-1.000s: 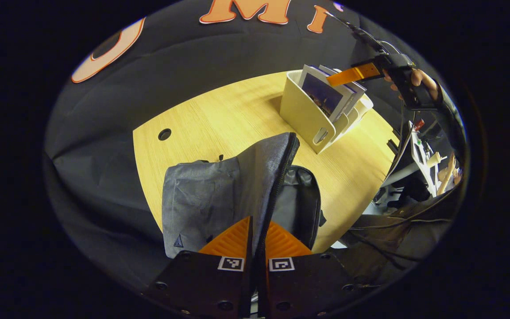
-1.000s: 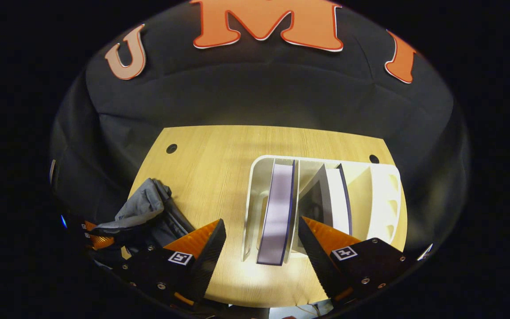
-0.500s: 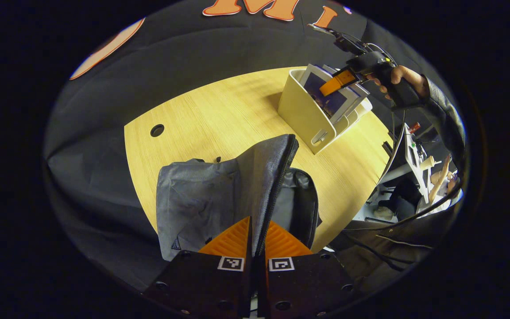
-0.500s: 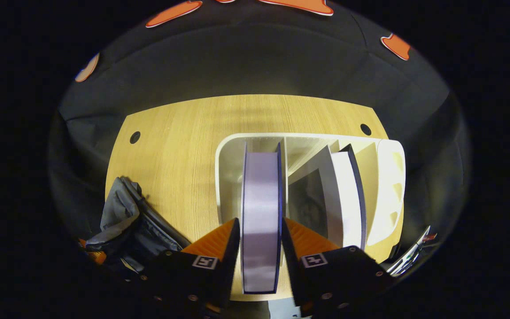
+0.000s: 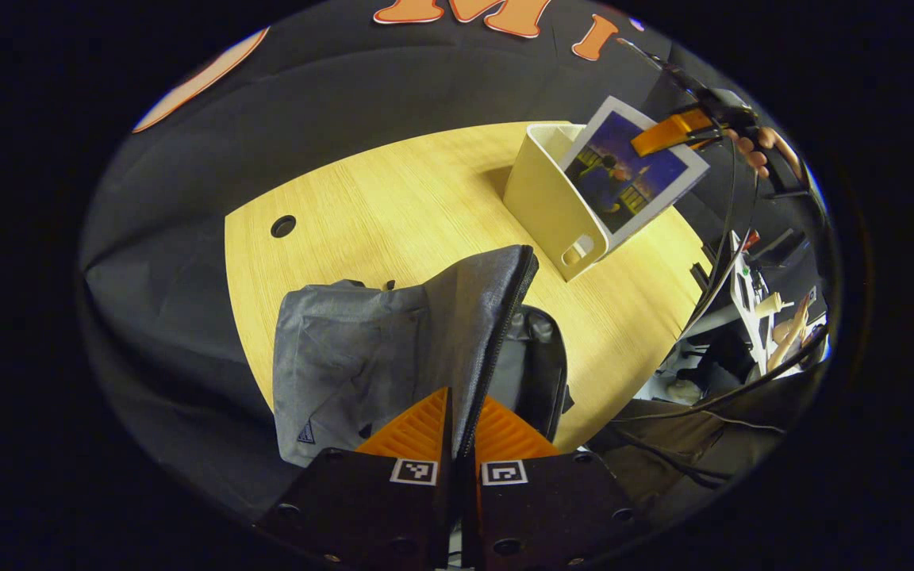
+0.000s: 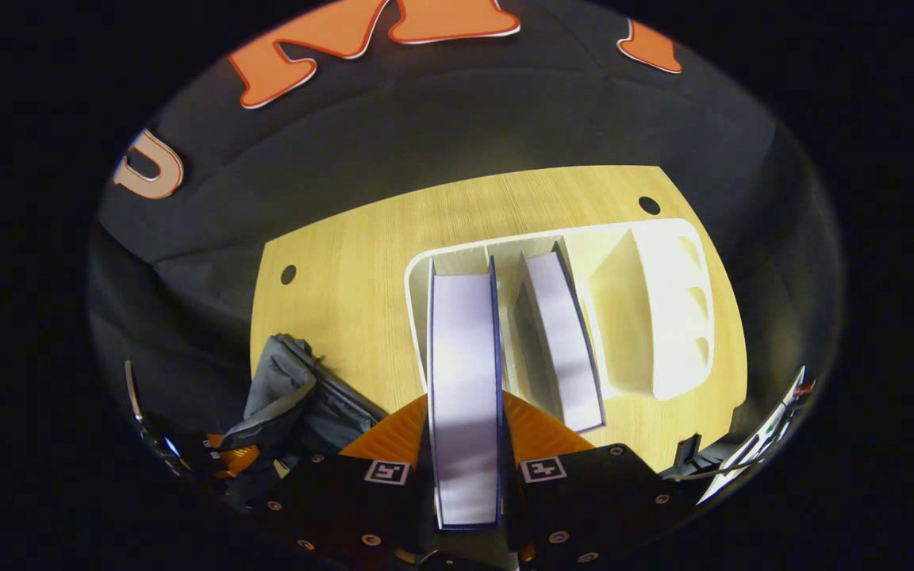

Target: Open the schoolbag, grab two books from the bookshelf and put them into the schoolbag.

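The grey schoolbag (image 5: 362, 357) lies on the wooden table (image 5: 393, 198) with its zipped flap (image 5: 481, 317) pulled upright. My left gripper (image 5: 457, 424) is shut on that flap's edge. In the left gripper view the right gripper (image 5: 675, 131) holds a book (image 5: 631, 178) with a blue picture cover, lifted partly out of the cream bookshelf (image 5: 548, 198). In the right gripper view my right gripper (image 6: 465, 432) is shut on this book (image 6: 463, 373), seen edge-on, above the bookshelf (image 6: 663, 317). A second book (image 6: 564, 341) leans in the neighbouring slot. The schoolbag (image 6: 298, 400) lies lower left.
A hand (image 5: 758, 151) and cables (image 5: 731, 238) show at the right in the left gripper view, past the table's right edge. Round cable holes (image 5: 283, 226) mark the table's far corners. Bare tabletop stretches between the bag and the bookshelf.
My right gripper closed on the leftmost book and has lifted it up out of the bookshelf. The left gripper kept holding the bag's flap up.
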`<state>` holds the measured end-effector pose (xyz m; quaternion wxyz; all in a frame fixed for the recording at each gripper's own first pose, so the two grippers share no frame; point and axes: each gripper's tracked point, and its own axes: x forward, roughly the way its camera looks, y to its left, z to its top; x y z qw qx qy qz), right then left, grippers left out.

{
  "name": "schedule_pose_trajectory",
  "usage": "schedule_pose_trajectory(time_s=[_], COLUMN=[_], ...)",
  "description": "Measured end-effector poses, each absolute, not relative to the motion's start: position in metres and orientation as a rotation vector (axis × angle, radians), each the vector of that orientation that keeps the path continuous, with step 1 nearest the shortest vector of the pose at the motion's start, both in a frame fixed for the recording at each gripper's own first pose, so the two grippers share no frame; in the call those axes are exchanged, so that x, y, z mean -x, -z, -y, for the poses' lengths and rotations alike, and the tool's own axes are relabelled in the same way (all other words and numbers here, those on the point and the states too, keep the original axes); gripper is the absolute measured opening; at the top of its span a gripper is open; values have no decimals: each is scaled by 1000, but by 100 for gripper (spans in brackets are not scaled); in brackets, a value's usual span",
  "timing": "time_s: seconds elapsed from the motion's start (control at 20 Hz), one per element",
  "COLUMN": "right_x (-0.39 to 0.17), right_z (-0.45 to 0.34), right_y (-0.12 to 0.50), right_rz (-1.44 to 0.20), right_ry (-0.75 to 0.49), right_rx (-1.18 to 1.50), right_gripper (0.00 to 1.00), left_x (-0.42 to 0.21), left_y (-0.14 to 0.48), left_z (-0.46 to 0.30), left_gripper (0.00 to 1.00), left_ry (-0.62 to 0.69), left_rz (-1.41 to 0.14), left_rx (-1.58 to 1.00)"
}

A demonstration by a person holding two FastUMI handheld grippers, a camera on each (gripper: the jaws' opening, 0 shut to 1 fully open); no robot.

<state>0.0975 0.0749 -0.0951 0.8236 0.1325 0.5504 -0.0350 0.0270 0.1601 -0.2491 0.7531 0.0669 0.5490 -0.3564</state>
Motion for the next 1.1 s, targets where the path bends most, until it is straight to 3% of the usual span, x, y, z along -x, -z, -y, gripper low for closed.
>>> schedule_pose_trajectory(time_s=[0.35,0.4,0.45,0.6,1.1], right_x=[-61,-57,-54,-39,-12], right_z=[-51,-53,-54,-68,-154], right_y=[46,40,34,18,67], right_rz=[-1038,-1018,-998,-945,-958], right_ry=[29,20,8,-52,-204], right_rx=[-350,-365,-384,-449,-587], right_gripper=[35,43,35,34,34], left_x=[-41,-40,-36,-32,-29], left_y=[242,244,244,249,241], left_z=[-140,-136,-130,-127,-145], left_gripper=[6,6,6,6,6], left_ry=[753,760,770,752,708], left_rz=[-1171,-1168,-1177,-1185,-1148], left_rx=[-51,-39,-17,24,55])
